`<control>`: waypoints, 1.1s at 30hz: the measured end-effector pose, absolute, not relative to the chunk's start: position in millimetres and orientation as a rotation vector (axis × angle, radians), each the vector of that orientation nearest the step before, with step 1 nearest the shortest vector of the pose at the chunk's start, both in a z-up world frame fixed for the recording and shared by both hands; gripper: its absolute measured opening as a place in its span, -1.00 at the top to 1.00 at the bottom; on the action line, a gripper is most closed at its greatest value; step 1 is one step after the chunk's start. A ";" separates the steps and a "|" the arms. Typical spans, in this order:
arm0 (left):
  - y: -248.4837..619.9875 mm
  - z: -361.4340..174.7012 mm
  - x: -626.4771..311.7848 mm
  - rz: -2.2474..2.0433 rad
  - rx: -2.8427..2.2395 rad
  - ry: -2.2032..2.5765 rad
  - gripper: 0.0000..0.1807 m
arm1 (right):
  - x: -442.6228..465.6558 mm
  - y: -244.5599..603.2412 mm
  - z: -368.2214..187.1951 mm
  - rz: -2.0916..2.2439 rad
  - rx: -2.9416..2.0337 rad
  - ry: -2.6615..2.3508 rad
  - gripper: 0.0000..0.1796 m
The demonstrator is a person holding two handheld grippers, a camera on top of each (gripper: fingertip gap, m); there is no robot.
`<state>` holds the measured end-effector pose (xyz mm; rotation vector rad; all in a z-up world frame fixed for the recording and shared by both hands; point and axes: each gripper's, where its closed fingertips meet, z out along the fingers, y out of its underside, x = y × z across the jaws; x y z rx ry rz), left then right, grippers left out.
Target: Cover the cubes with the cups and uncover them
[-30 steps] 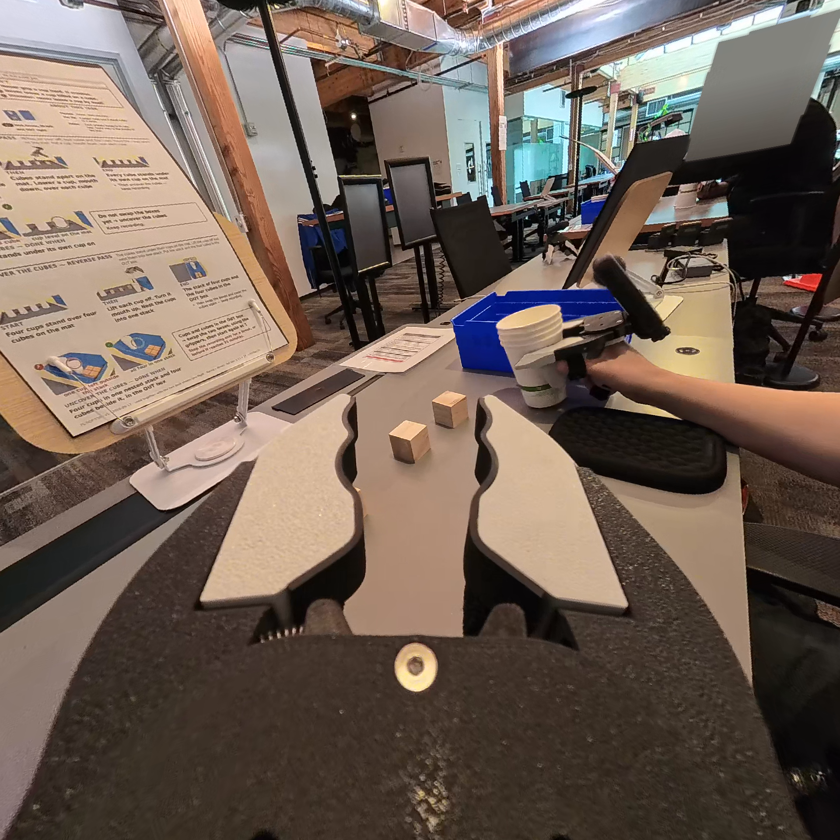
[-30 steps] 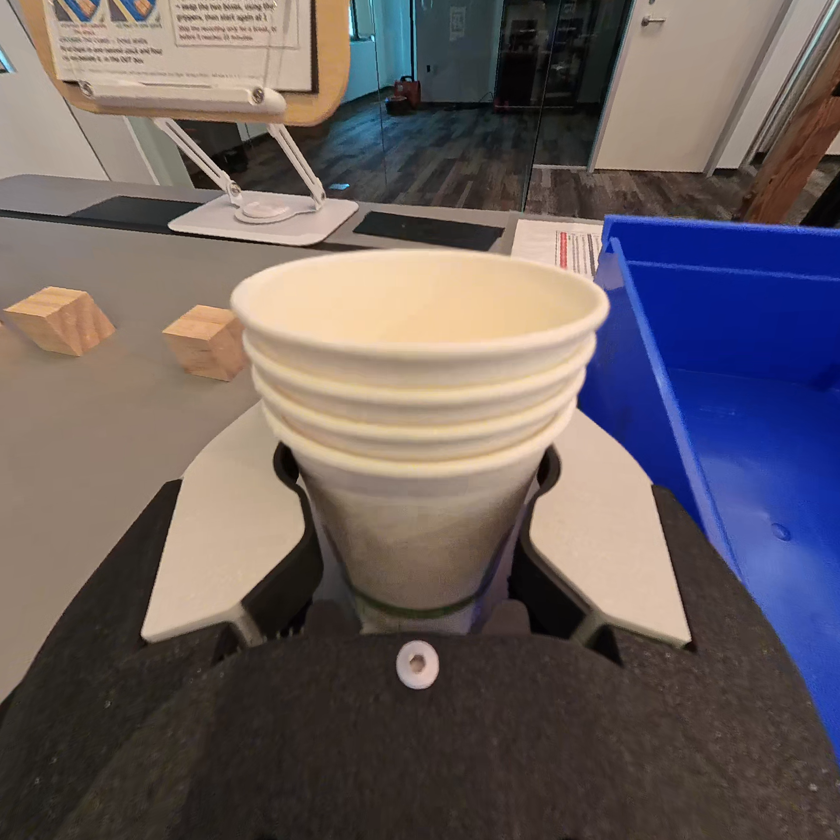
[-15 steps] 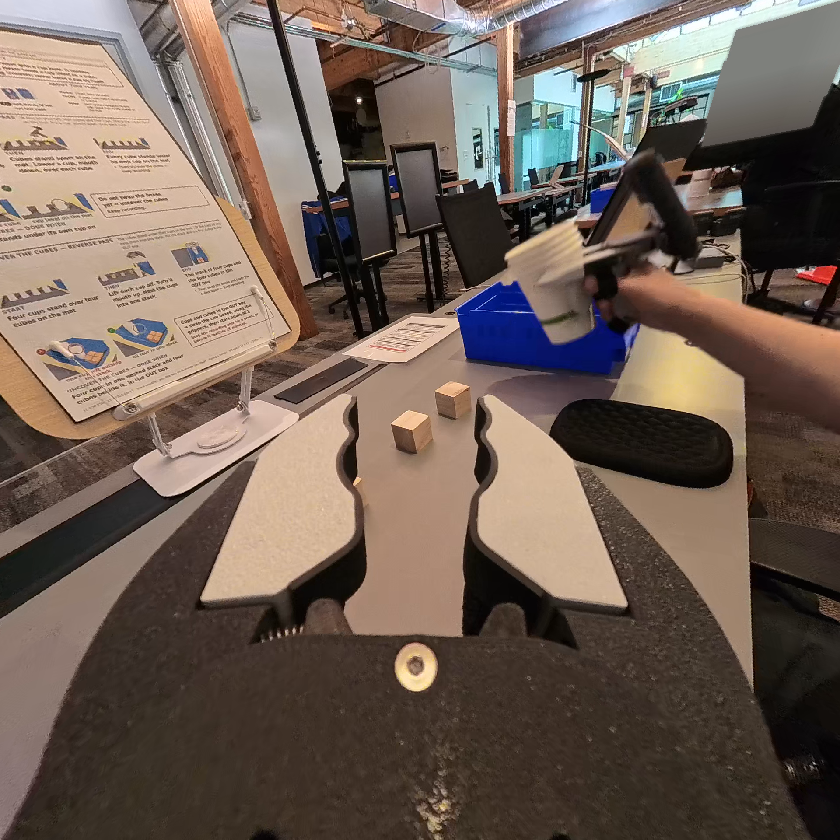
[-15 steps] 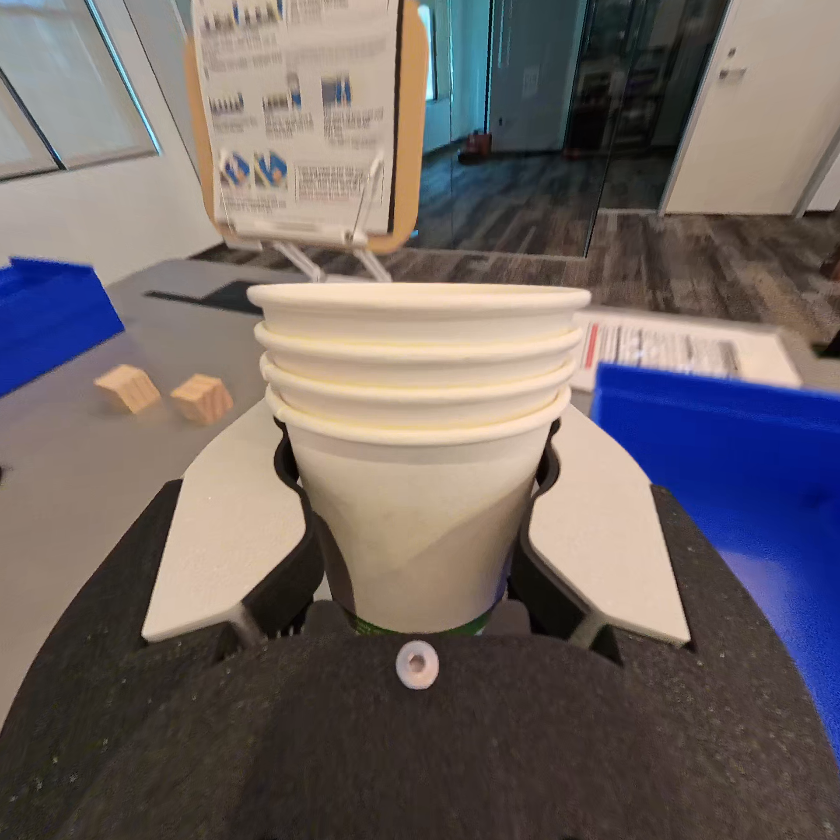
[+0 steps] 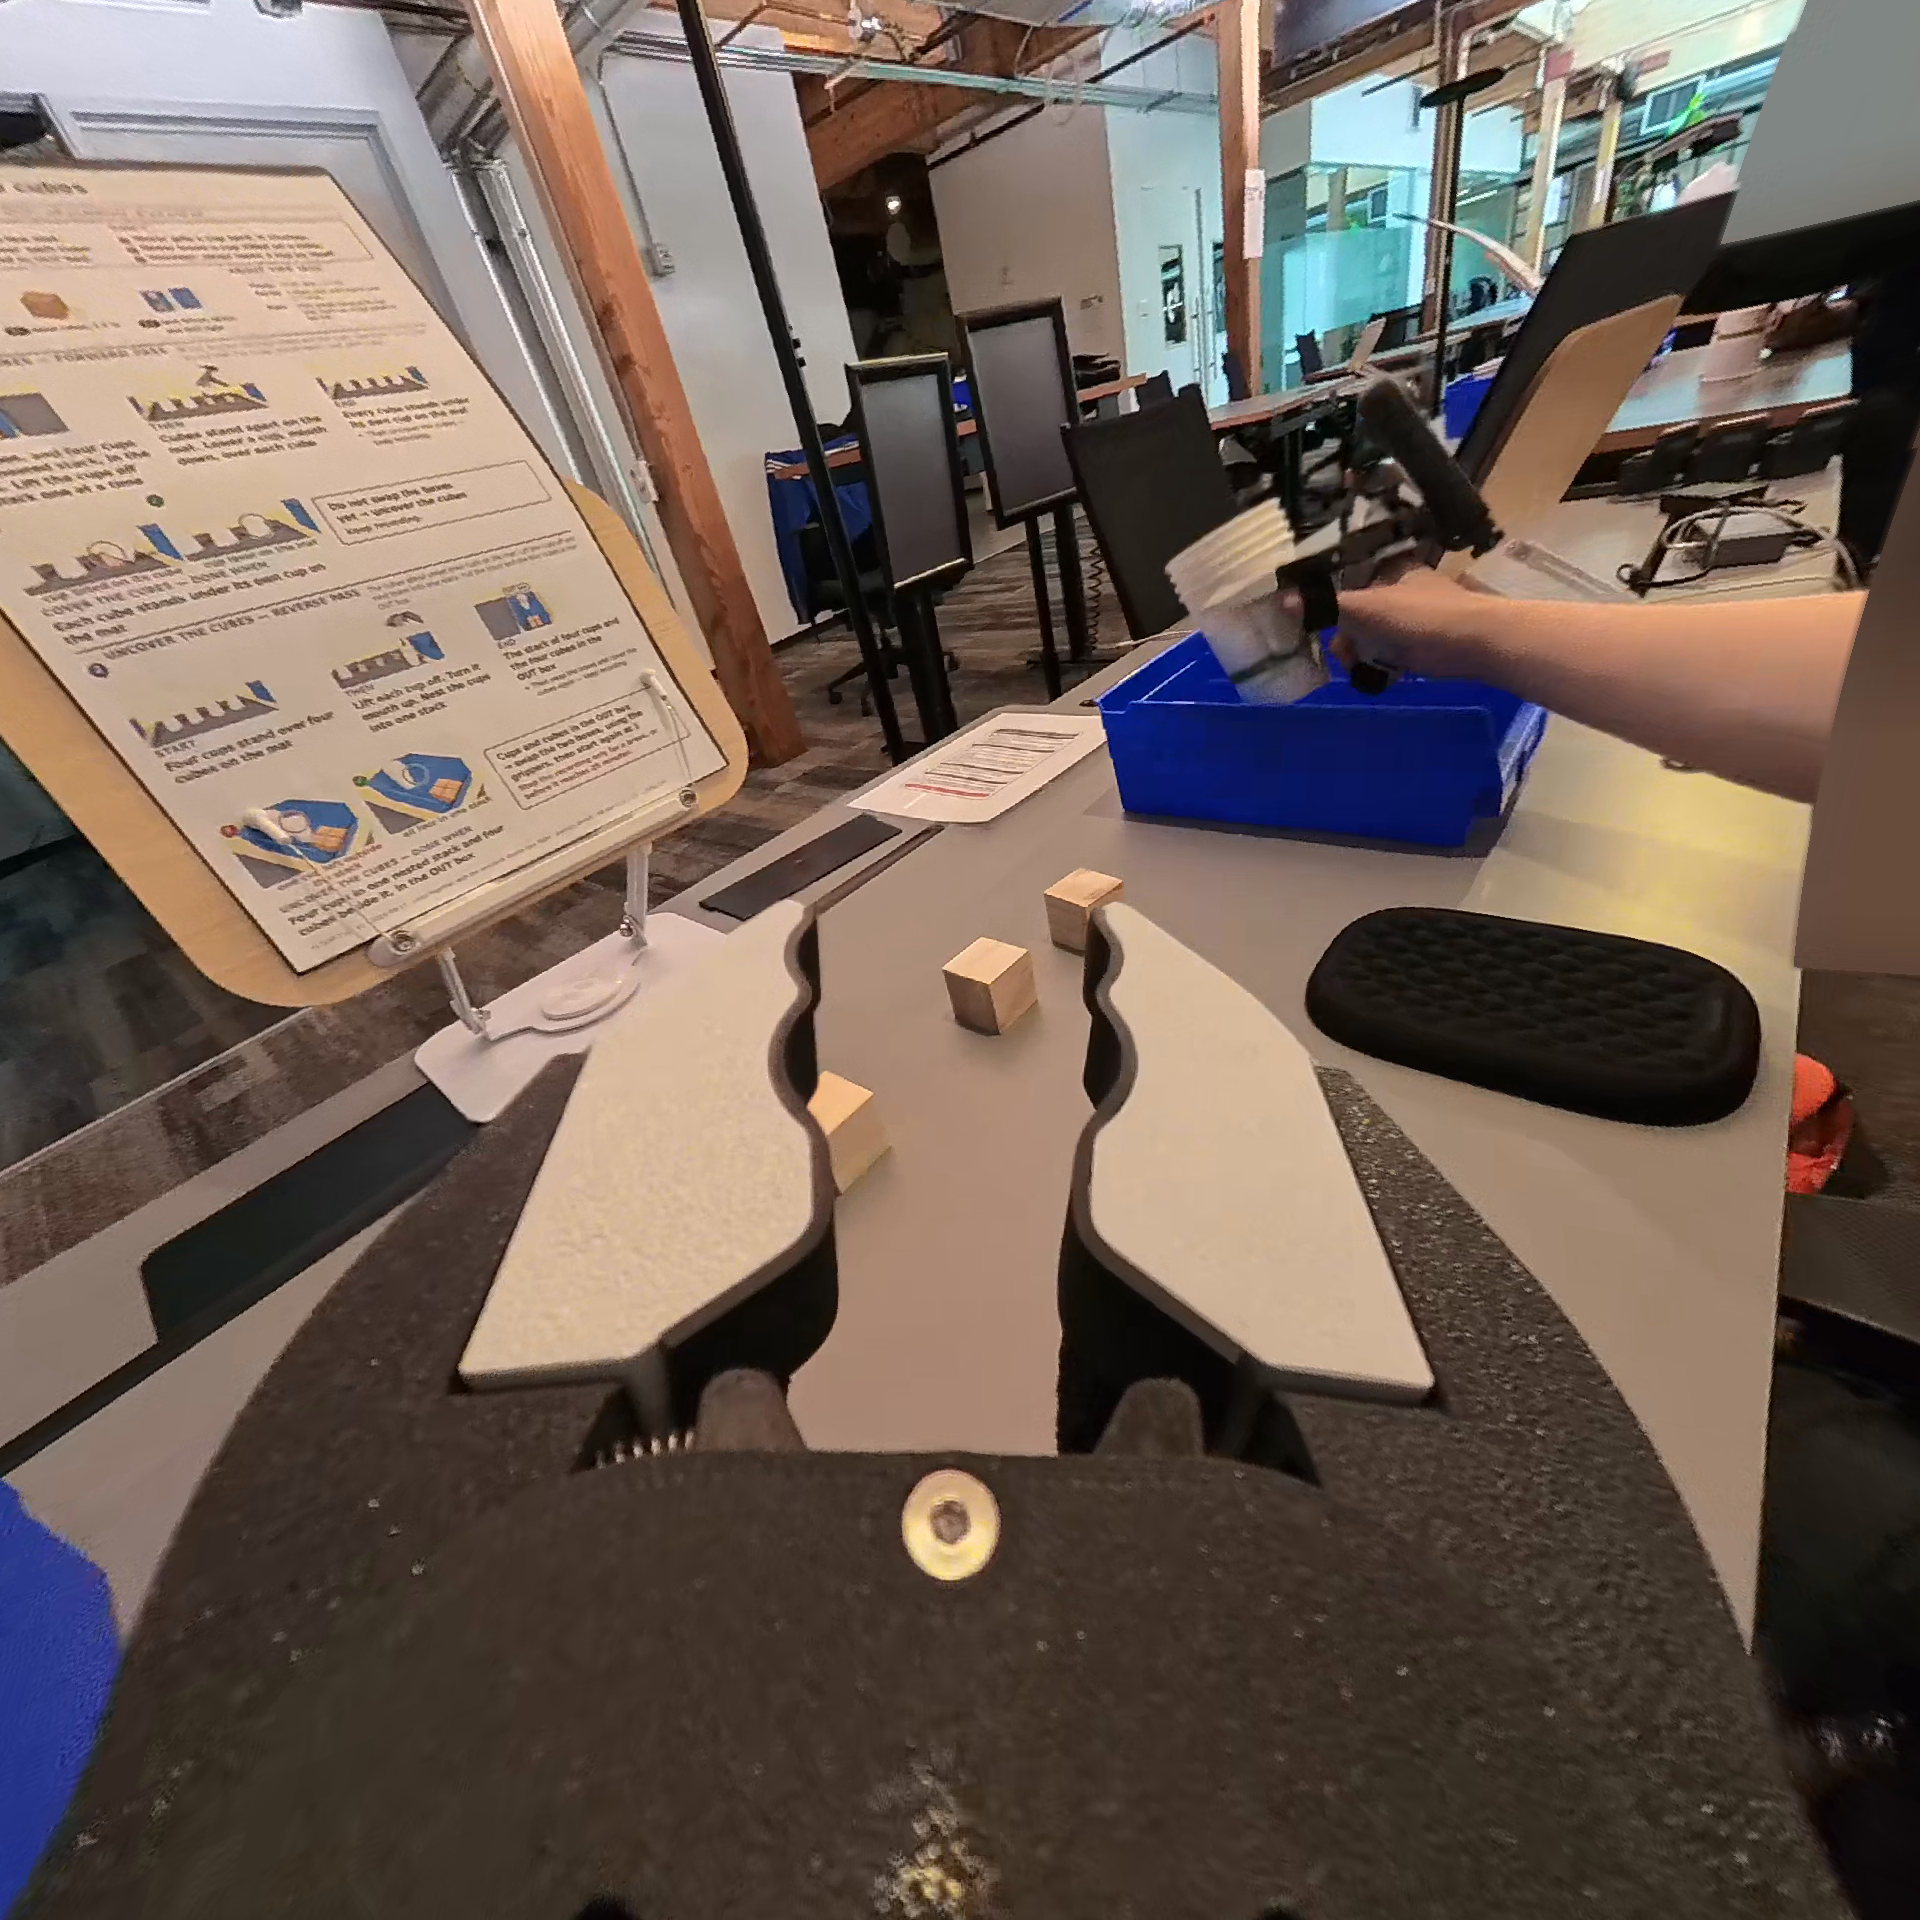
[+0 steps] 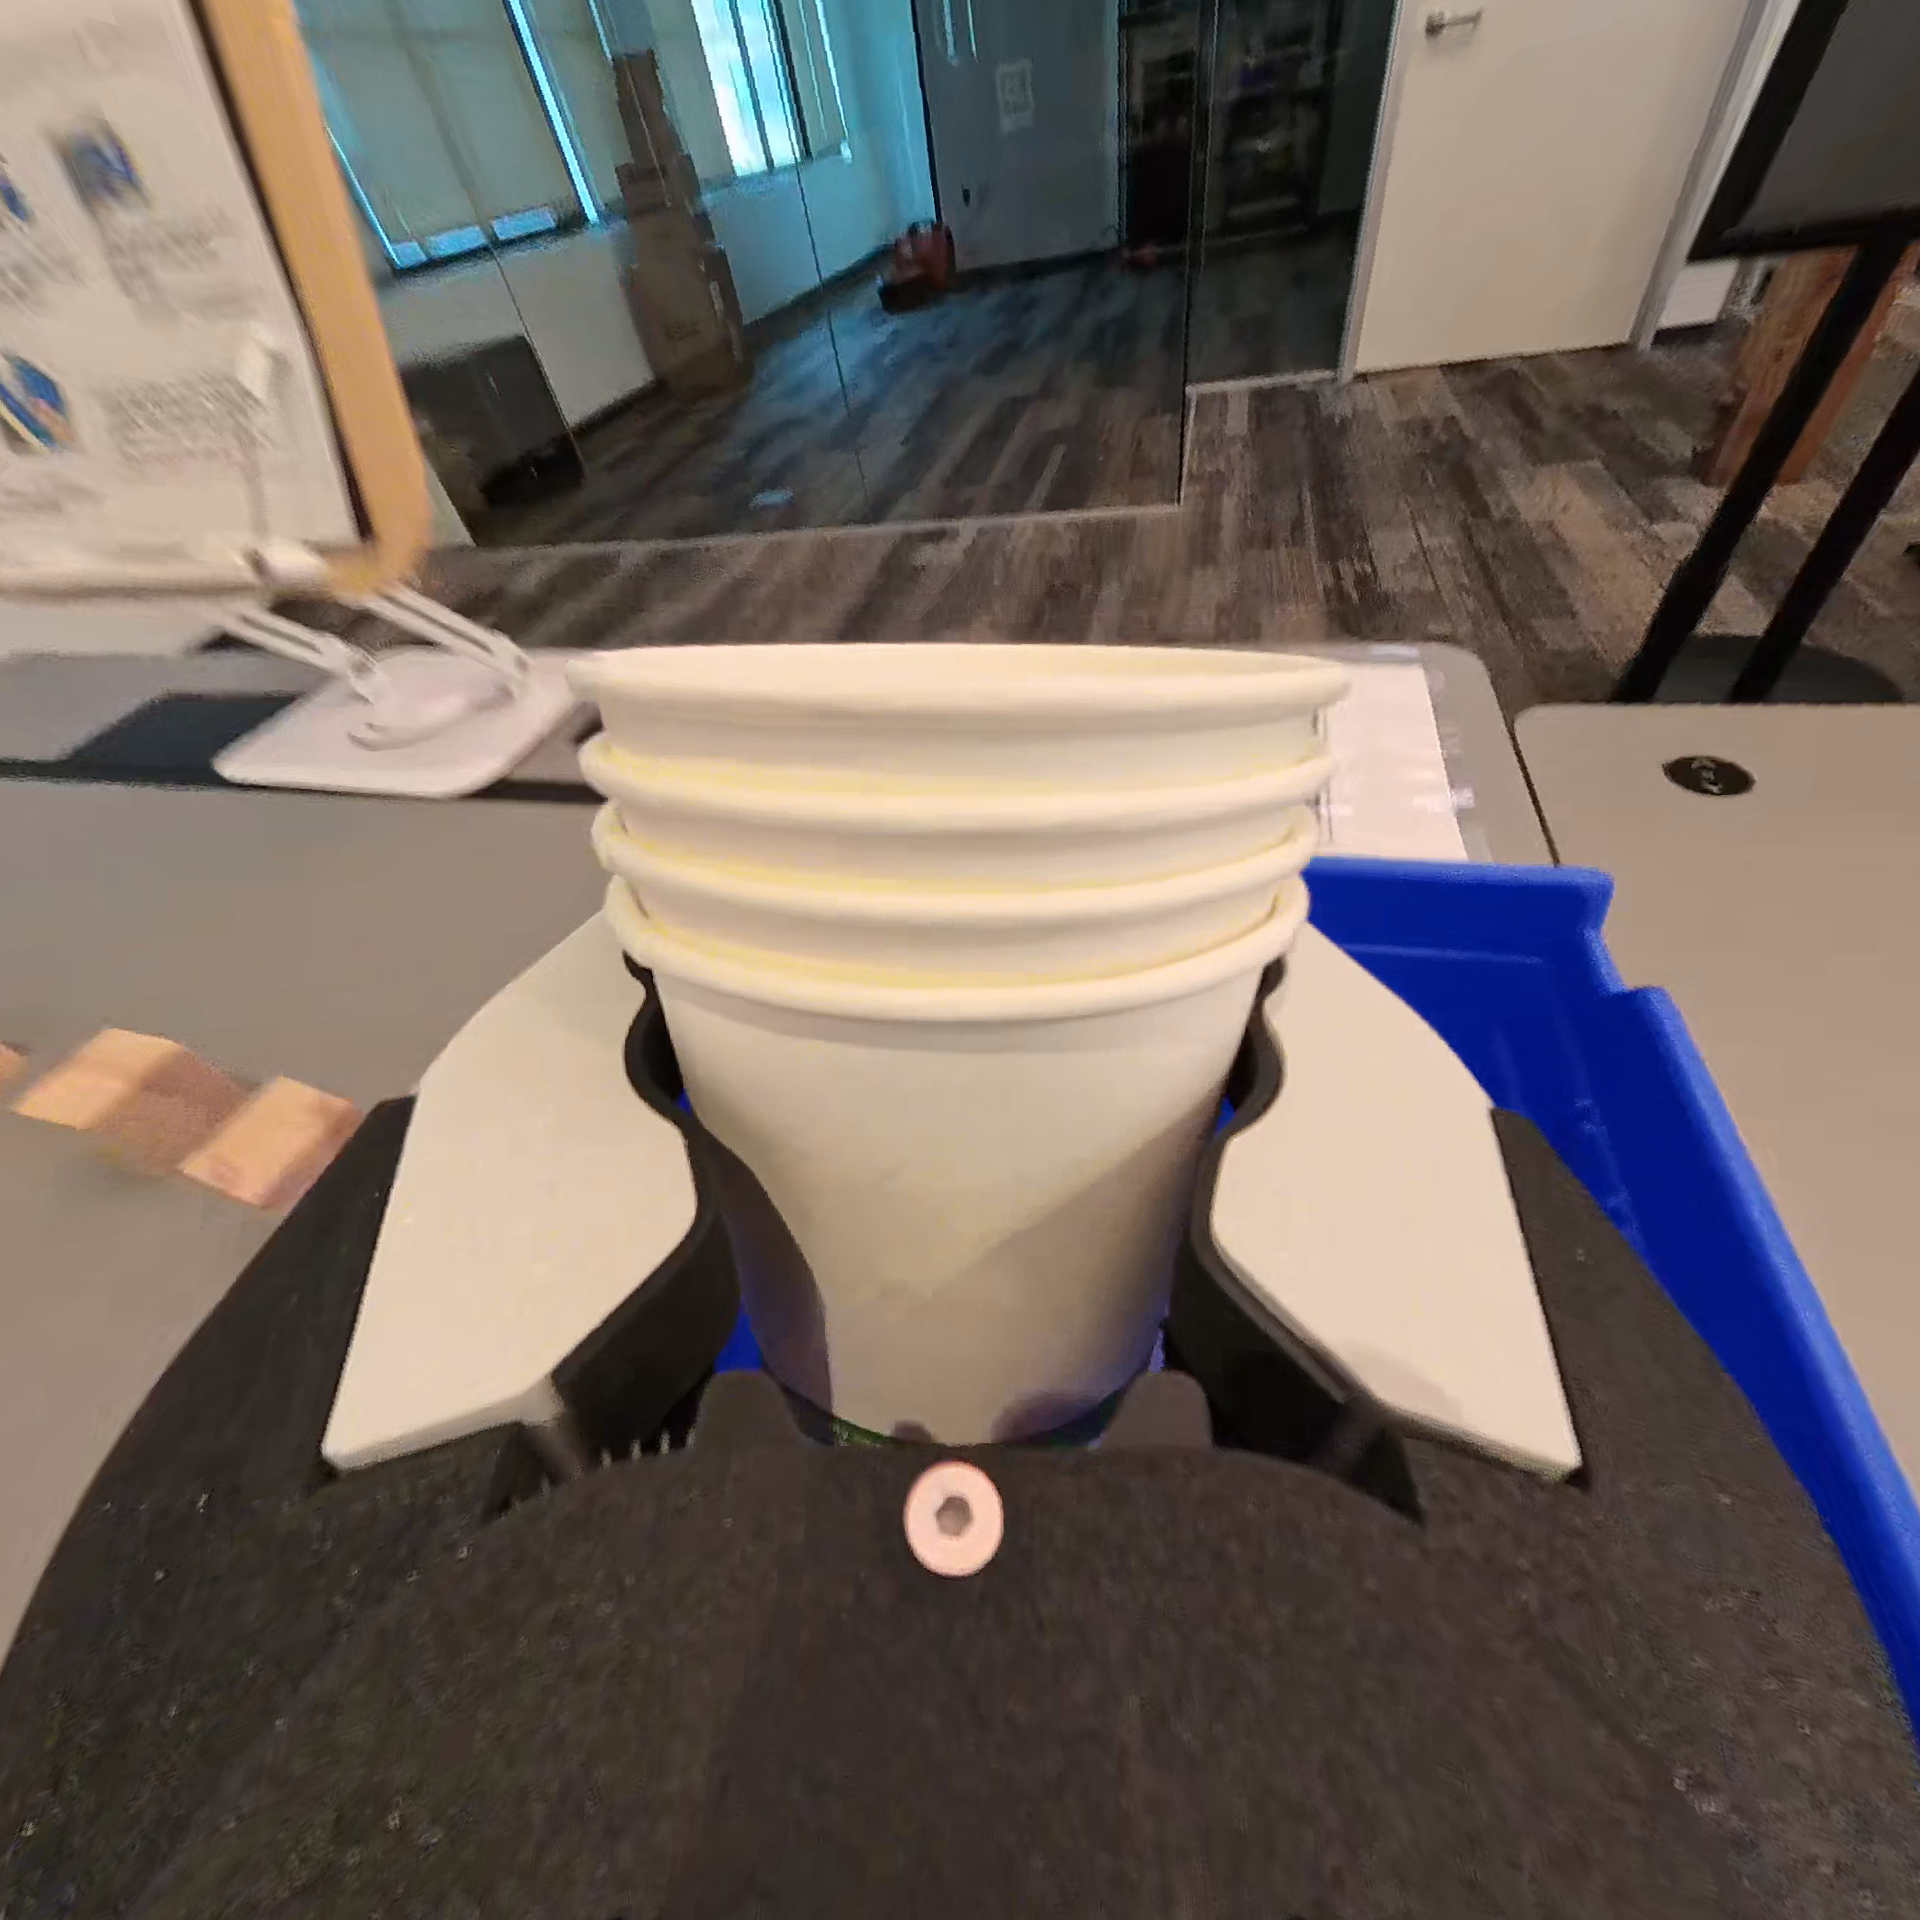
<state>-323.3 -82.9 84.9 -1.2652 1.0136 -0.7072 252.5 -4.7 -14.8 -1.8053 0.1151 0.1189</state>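
Observation:
Three wooden cubes lie on the grey table in the left wrist view: a far one (image 5: 1081,906), a middle one (image 5: 989,985), and a near one (image 5: 847,1127) partly hidden behind my left finger. My left gripper (image 5: 951,925) is open and empty, just above the table with the cubes ahead of it. My right gripper (image 6: 948,1039) is shut on a nested stack of several white paper cups (image 6: 945,935), mouths up. The stack (image 5: 1242,613) is tilted and held over the blue bin (image 5: 1309,769). Cubes show blurred at the left of the right wrist view (image 6: 156,1101).
An instruction board on a white stand (image 5: 312,582) stands at the table's left. A black wrist pad (image 5: 1538,1008) lies right of the cubes. A paper sheet (image 5: 987,769) and a black strip (image 5: 800,878) lie beyond them. The bin's wall (image 6: 1558,1039) is right of the cups.
My right gripper lifted the cup stack off the table, swung it right and brought it over the blue bin. My left gripper shifted a little, so a third cube now shows.

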 end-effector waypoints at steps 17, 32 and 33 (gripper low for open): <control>-85.3 84.1 -318.2 -0.595 -1.281 1.007 0.47 | 259.8 28.7 -68.8 -0.001 -1.829 -0.058 -0.17; -85.8 80.1 -315.8 -0.604 -1.281 1.018 0.47 | 259.8 1.9 -84.8 0.040 -1.959 -0.045 -0.19; -85.9 79.7 -315.8 -0.610 -1.282 1.016 0.47 | 260.4 -2.2 -86.5 0.033 -1.972 -0.039 -0.19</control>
